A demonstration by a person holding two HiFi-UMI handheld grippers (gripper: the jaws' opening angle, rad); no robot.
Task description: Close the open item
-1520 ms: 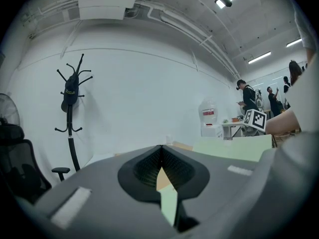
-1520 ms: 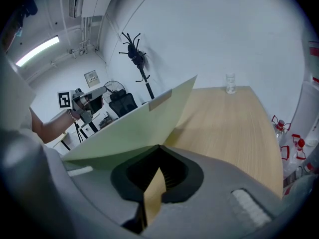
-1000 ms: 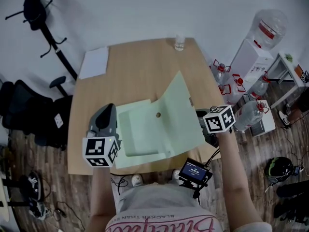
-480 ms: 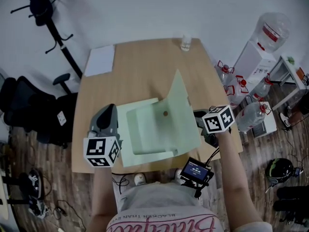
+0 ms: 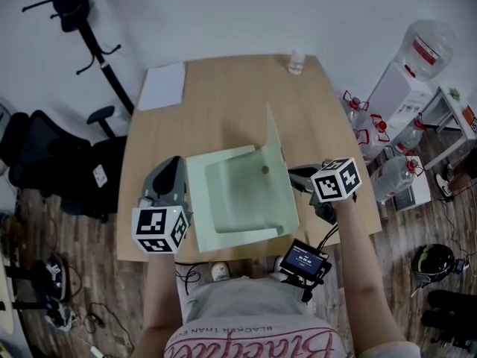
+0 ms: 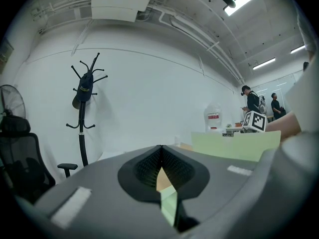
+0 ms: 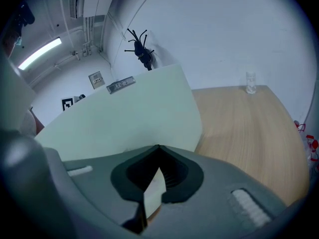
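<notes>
A pale green folder lies open on the wooden table. Its bottom half rests flat, and its right cover stands almost upright. My left gripper is at the folder's left edge, shut on a sliver of green. My right gripper is shut on the raised cover at its right edge. That cover fills the right gripper view as a broad pale sheet, with a strip of it between the jaws. In the left gripper view the same cover rises across the table.
A white sheet of paper lies at the table's far left corner, and a small clear cup stands at the far edge. A coat stand and office chair are on the left; water bottles are on the right.
The folder's right cover has swung up from leaning out to the right to nearly upright, carried leftwards by my right gripper. The left gripper has stayed at the folder's left edge.
</notes>
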